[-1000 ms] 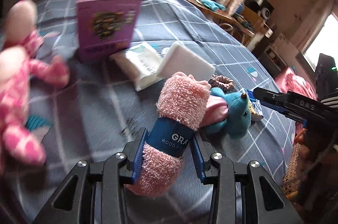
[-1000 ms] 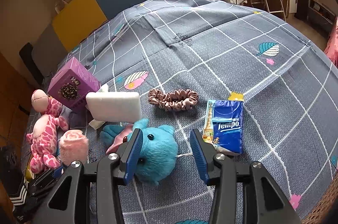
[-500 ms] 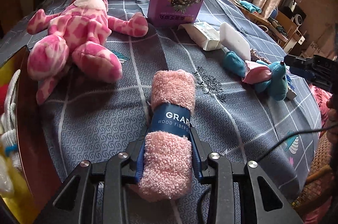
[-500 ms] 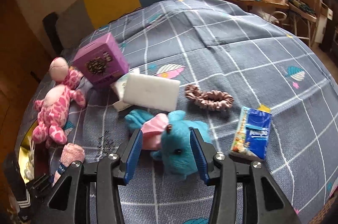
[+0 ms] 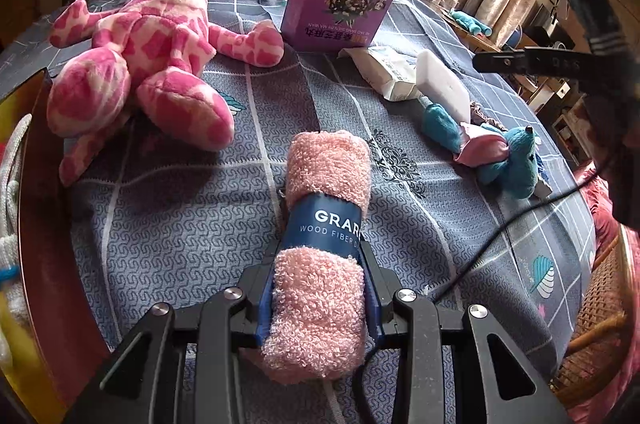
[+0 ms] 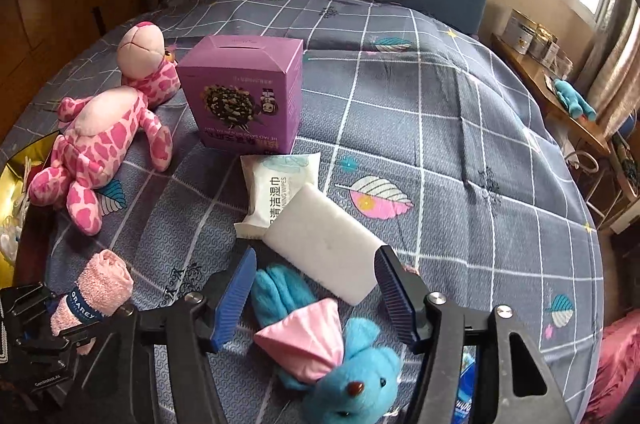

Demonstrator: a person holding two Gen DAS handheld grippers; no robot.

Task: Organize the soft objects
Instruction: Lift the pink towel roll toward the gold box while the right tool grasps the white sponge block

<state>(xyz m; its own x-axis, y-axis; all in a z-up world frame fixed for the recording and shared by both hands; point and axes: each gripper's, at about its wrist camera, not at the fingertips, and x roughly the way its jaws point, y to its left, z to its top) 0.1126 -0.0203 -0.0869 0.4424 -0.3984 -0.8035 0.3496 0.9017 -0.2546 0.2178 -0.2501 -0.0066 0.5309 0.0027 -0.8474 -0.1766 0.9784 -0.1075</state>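
A rolled pink towel (image 5: 324, 252) with a blue paper band is pinched in my left gripper (image 5: 320, 264), held low over the bedspread; the right wrist view shows this towel (image 6: 100, 288) at the bottom left. My right gripper (image 6: 316, 292) hovers with its jaws opening. A blue plush toy (image 6: 340, 364) with a pink cloth lies beneath and between the jaws, and the pads do not touch it. A white sponge (image 6: 324, 244) lies just past its fingertips. A pink spotted plush (image 5: 136, 64) lies at the left.
A purple carton (image 6: 244, 96) stands behind a wipes pack (image 6: 280, 184). A blue tissue pack (image 6: 466, 396) peeks out at the lower right. A gold-lined box (image 5: 24, 184) holding items borders the bed on the left. A cable (image 5: 500, 236) crosses the grey checked bedspread (image 6: 460, 144).
My left gripper carried the towel left, from beside the blue toy to near the pink plush. My right gripper rolled, shifted over the blue toy and widened its jaws.
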